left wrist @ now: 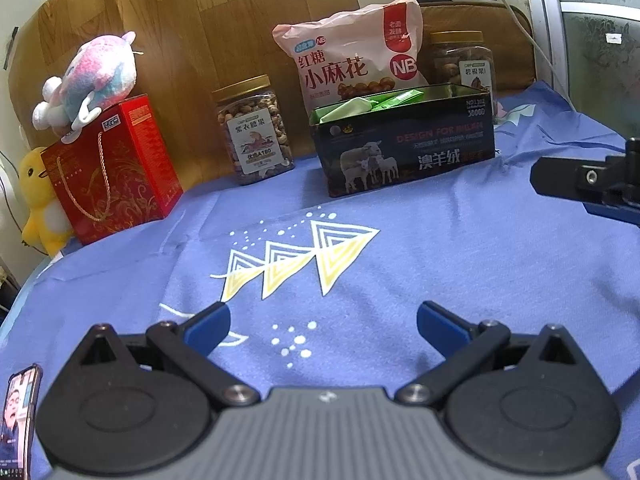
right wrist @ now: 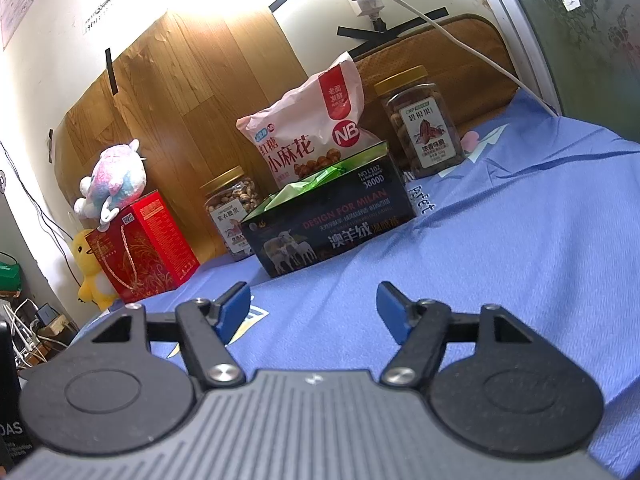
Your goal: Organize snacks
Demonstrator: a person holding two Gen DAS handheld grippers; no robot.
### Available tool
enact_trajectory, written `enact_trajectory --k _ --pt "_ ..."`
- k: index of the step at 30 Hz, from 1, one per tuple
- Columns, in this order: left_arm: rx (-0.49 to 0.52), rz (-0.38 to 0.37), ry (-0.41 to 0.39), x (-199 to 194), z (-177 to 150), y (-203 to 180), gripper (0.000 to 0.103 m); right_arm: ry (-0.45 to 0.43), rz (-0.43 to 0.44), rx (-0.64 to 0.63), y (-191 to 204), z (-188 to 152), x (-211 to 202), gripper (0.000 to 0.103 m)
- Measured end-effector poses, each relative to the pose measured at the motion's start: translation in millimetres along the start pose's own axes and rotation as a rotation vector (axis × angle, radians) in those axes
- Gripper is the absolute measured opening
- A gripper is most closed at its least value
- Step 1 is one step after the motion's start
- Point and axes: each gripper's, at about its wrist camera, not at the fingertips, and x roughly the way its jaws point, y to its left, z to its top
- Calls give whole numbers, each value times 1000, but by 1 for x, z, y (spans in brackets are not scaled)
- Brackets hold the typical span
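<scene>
A dark tin box (left wrist: 404, 148) (right wrist: 328, 224) printed with sheep stands on the blue cloth, holding green snack packets (left wrist: 372, 104) (right wrist: 312, 182). Behind it leans a pink snack bag (left wrist: 352, 52) (right wrist: 308, 128). One nut jar (left wrist: 254, 130) (right wrist: 232, 208) stands left of the box, another jar (left wrist: 464, 64) (right wrist: 420, 120) to its right rear. My left gripper (left wrist: 323, 322) hovers open over the cloth, nothing between its blue fingers. Well short of the box, my right gripper (right wrist: 314, 308) is open and empty too; part of it (left wrist: 588, 180) shows at the right edge of the left wrist view.
A red gift box (left wrist: 112, 172) (right wrist: 140, 244) with a pastel plush toy (left wrist: 88, 80) (right wrist: 114, 184) on top stands at the left, a yellow plush duck (left wrist: 38, 200) (right wrist: 90, 268) beside it. A phone (left wrist: 18, 420) lies near left. Wooden board and wall behind; cables hang upper right.
</scene>
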Motion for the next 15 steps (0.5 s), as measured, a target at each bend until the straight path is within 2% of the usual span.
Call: enact_trajectory --k 15 --pt "-4 38 -10 0 0 0 103 1 -3 3 -1 -2 -1 73"
